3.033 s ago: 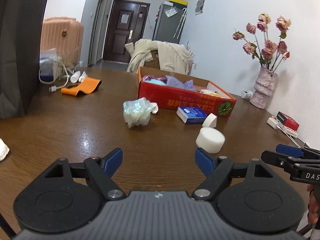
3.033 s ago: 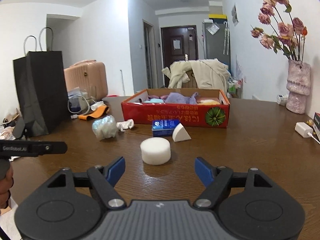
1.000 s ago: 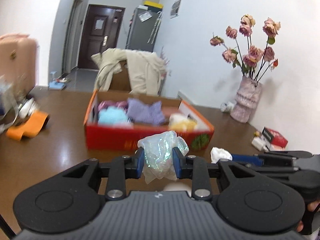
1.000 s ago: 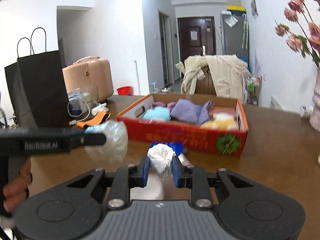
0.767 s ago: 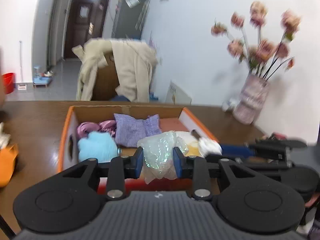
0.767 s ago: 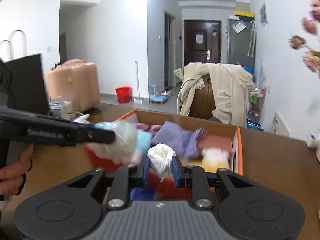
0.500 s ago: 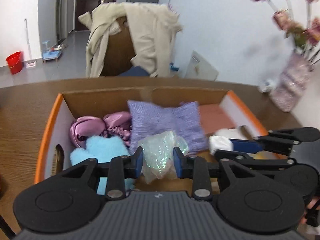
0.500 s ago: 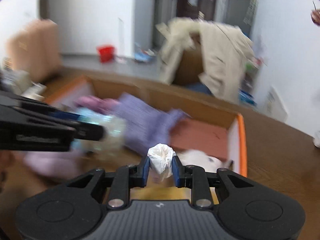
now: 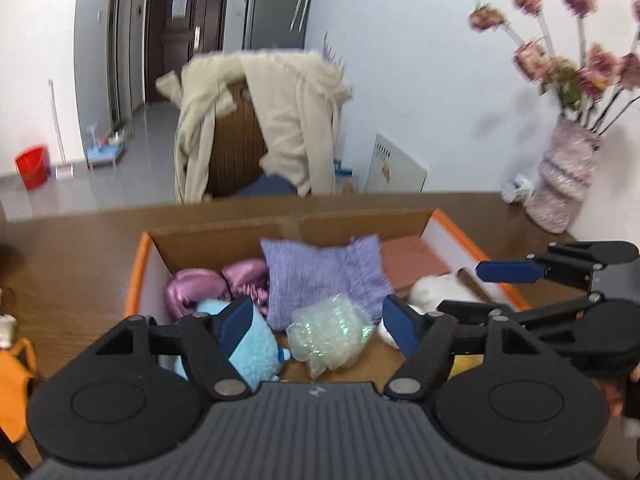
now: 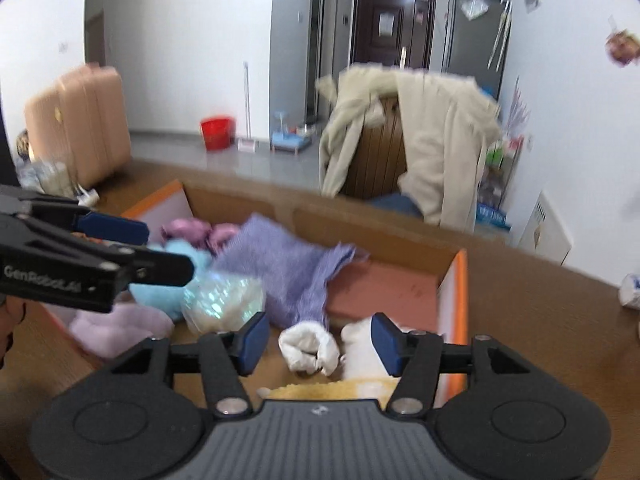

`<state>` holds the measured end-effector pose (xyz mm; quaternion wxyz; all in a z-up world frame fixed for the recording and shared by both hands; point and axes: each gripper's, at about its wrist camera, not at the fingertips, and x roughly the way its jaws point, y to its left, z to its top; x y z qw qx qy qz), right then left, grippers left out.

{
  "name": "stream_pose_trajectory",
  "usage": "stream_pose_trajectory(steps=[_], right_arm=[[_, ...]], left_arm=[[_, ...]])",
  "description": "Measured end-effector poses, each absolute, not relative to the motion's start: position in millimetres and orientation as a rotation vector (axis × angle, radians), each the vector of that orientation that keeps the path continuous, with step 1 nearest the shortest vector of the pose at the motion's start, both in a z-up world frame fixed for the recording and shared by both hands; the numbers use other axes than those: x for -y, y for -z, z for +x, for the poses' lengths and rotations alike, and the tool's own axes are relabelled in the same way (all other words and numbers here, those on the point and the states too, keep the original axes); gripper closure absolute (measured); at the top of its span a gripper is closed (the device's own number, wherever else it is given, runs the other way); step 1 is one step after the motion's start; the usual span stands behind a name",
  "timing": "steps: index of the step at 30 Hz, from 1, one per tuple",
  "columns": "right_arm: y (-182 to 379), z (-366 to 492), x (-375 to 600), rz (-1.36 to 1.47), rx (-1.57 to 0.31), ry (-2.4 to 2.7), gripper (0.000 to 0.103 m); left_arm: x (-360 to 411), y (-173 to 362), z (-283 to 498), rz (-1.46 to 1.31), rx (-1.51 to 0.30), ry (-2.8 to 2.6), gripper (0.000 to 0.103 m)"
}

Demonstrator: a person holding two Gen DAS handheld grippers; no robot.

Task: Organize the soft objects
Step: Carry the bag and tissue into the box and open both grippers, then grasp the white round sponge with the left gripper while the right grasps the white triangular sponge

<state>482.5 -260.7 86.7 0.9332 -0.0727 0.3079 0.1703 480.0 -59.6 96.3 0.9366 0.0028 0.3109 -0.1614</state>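
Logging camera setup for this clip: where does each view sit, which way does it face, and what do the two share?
Left wrist: on the left gripper, its jaws opening, angled down into the box over the iridescent bag; the right gripper shows at right.
Right wrist: on the right gripper, jaws opening, angled down into the box over the white wad; the left gripper shows at left.
Shared: box, purple cloth, bag, draped coat.

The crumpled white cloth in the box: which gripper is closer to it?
Right. The right gripper opens directly over the white cloth; the left gripper opens over the iridescent bag beside it.
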Motion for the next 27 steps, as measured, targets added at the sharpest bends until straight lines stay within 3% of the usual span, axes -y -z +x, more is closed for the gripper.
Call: stream_pose_trajectory(steps=[5,12,21,27], right_arm=[[-129.9,419.2,281.7,-0.12,-0.49,-0.374,0.033],[-140.3,325.6,301.6,-0.086,-0.377,-0.439,0.026],[-86.2,252.0,309.4,0.006,-0.469,-0.479,0.025],[-44.6,216.3,305.1,0.029,-0.571,-0.485,0.021]], left_arm=[[59.6,-135.6,419.6,0.035,-0.532,0.313,0.024],[62.1,-153.0,311.7,0.054,-0.414,0.203,0.018],[57.5,-98.4,201.9,-0.028,-0.451,0.142,0.01],[69.1,-51.9,160.8,-0.056,-0.523,0.124,0.01]])
